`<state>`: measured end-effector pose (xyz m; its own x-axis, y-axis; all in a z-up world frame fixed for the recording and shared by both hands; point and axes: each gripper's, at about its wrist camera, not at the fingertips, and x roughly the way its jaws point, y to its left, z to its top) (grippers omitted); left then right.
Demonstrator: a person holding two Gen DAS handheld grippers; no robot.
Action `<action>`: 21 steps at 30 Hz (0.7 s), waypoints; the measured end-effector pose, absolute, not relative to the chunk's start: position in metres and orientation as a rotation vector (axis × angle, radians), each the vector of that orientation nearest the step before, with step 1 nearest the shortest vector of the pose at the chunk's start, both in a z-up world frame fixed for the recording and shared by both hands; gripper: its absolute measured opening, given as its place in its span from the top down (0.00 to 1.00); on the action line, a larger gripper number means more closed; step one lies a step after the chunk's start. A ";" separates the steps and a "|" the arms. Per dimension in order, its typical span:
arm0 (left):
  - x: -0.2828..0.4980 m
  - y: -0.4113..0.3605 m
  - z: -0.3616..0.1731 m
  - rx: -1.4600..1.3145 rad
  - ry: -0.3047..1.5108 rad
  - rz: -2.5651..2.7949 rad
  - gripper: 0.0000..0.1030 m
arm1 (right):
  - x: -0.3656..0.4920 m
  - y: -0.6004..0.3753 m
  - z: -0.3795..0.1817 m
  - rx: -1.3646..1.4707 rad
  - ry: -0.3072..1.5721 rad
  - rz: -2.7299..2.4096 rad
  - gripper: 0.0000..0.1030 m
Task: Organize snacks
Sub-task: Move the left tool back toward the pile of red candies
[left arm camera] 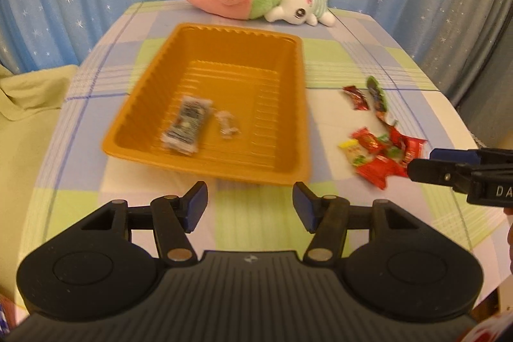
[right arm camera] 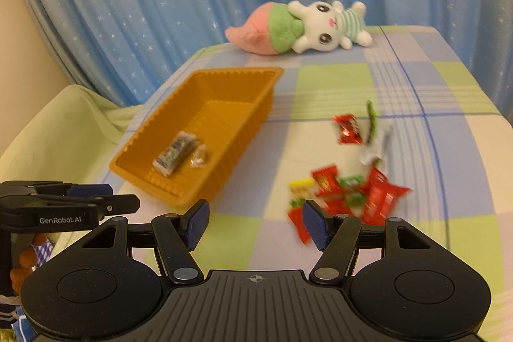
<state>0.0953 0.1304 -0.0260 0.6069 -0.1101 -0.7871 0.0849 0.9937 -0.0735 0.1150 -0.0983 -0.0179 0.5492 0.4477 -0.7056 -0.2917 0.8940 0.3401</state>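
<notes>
Since the snack pile sits right of the orange tray, just ahead of the right gripper, that one's closer; both it and the left gripper are spread wide, holding nothing.

Both wrist views share tray, blurrily.

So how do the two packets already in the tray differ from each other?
The dark packet is long, rectangular and printed; the clear packet beside it is shorter, crumpled and see-through. The dark one lies nearer the orange tray's left wall, the clear one nearer its middle. Both lie flat on the tray floor.
</notes>
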 end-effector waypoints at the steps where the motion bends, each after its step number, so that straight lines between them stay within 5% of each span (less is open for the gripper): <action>1: 0.093 0.125 -0.027 -0.032 0.917 -0.116 0.45 | 0.111 -0.104 -0.018 0.190 0.892 0.438 0.37; 21: 0.066 0.015 -0.040 0.044 0.922 -0.234 0.45 | 0.069 -0.202 -0.022 0.241 0.918 0.315 0.37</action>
